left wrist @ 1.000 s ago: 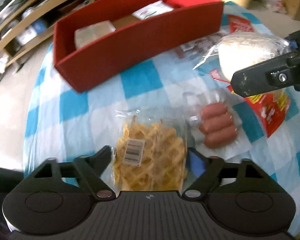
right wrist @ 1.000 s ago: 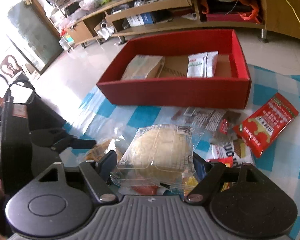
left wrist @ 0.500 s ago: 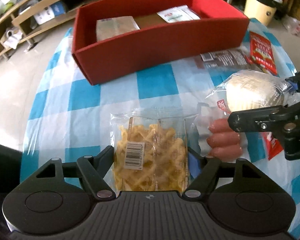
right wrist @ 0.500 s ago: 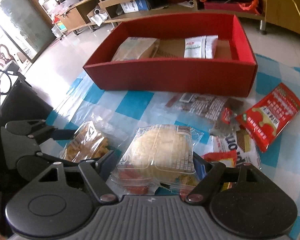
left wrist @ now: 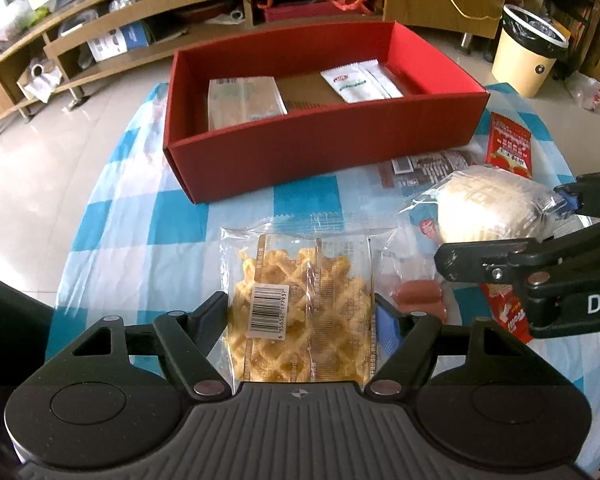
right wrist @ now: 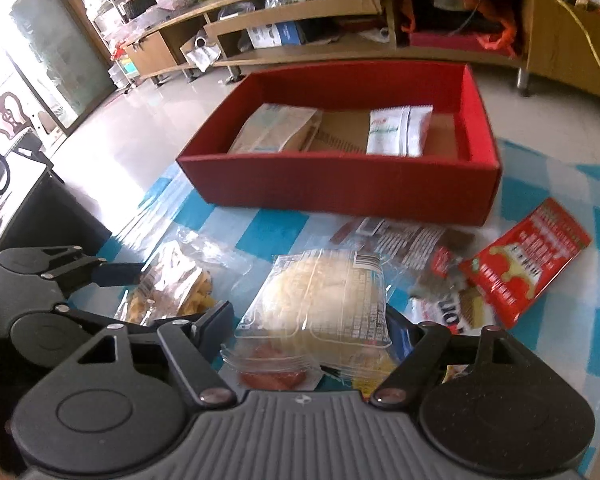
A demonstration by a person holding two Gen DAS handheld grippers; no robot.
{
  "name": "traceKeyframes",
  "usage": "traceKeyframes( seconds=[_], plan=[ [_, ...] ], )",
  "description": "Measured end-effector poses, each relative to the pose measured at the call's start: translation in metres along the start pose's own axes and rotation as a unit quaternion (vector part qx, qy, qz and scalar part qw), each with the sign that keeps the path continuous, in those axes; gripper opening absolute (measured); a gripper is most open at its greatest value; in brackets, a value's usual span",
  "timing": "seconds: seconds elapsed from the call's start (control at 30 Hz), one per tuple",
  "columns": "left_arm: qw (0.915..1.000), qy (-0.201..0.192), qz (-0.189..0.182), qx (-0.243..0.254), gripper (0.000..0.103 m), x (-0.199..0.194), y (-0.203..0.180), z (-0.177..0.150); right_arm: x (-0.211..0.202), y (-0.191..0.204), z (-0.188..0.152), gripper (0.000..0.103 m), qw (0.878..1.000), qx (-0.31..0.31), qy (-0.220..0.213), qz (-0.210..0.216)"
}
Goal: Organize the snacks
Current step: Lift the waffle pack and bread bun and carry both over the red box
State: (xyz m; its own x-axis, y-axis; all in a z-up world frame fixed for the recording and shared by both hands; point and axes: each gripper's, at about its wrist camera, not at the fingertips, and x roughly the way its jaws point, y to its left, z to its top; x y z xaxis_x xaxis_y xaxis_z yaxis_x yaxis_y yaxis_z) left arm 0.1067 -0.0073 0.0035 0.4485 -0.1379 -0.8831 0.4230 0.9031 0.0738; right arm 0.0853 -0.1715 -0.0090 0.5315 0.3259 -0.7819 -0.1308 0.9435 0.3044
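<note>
In the left wrist view we see the left hand-held gripper (left wrist: 300, 312) at the bottom centre of the frame, level and aimed toward the open red cardboard box (left wrist: 324, 148) in the upper middle, its two fingers clamped on the sides of a clear plastic packet of yellow lattice waffle (left wrist: 300, 300). The packet's long axis runs up the frame, serrated end toward the box, barcode label facing up. At the right edge the right hand-held gripper (left wrist: 500, 236) reaches in sideways toward frame left, closed on a clear-wrapped round pale bun (left wrist: 484, 208). In the right wrist view that bun (right wrist: 324, 296) sits between the fingers at lower centre, pointing toward the box (right wrist: 340, 184). Beneath both lies the blue-and-white checked surface (left wrist: 172, 212), with a flat red snack packet (right wrist: 524, 264) at frame right.
</note>
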Motion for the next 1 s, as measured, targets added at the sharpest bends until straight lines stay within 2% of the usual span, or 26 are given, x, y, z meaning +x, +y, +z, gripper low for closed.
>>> traceKeyframes(
  seconds=[0.37,1.0],
  plan=[
    [0.9992,-0.026,-0.010,-0.028,0.079,-0.011,0.012,0.013,-0.011,-0.002,0.010,0.076,1.000,0.007,-0.028,0.004],
    [0.9974,-0.065,0.002,-0.031,0.079,-0.024,0.003,0.036,-0.025,-0.010,0.026,0.076,0.997,0.023,-0.067,-0.001]
  ],
)
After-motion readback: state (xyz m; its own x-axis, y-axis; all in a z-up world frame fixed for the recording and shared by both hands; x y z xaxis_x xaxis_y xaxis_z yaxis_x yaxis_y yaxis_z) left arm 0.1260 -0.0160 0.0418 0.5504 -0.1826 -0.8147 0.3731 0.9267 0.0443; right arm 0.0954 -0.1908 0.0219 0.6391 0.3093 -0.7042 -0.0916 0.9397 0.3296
